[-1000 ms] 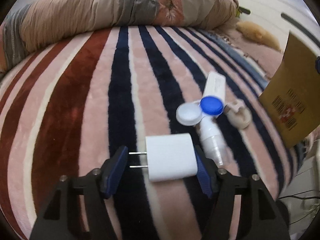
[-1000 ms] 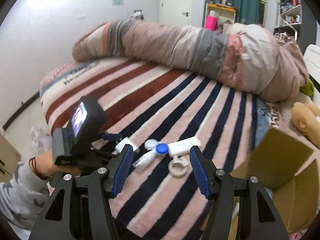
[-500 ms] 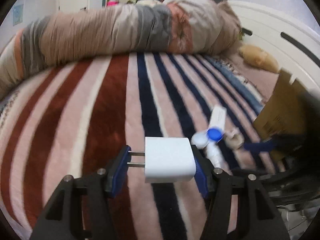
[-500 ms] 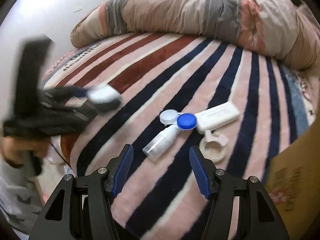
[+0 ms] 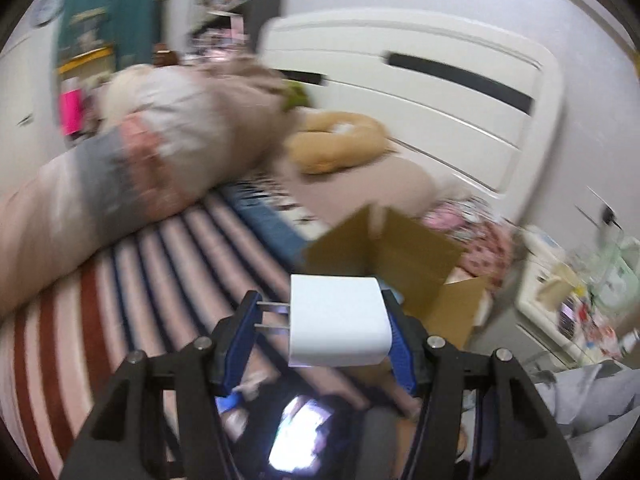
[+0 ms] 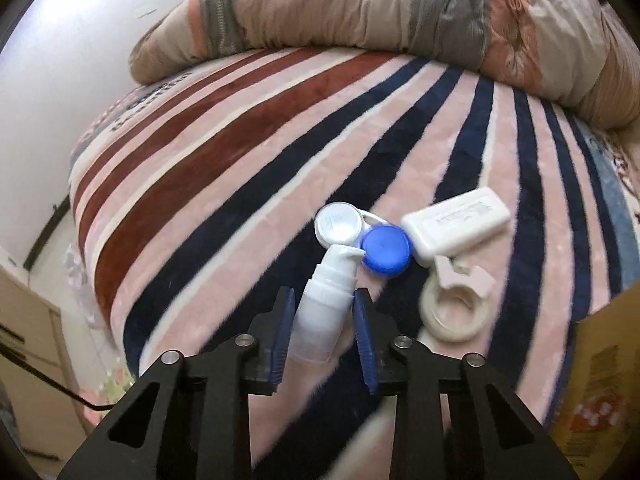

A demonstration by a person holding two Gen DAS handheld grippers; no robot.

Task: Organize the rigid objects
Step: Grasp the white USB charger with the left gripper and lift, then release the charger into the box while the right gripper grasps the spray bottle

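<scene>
Since a second ago, both grippers have moved: the left has lifted off the striped bed [image 6: 248, 152] and swung toward the open cardboard box [image 5: 404, 248], while the right has dropped low over the cluster of small items. A rolled quilt [image 6: 360, 8] lies along the bed's far side. The left gripper [image 5: 320, 328] has its fingers clamped on a white charger [image 5: 336, 320], prongs against the left finger, held high, probably to drop it into the box ahead. The right gripper [image 6: 322, 320] straddles a white spray bottle [image 6: 324, 304] lying on the bed, fingers close on either side; firm contact is unclear. Just beyond lie a contact lens case [image 6: 360, 236], a white rectangular case [image 6: 456, 224] and a tape dispenser [image 6: 456, 304].
</scene>
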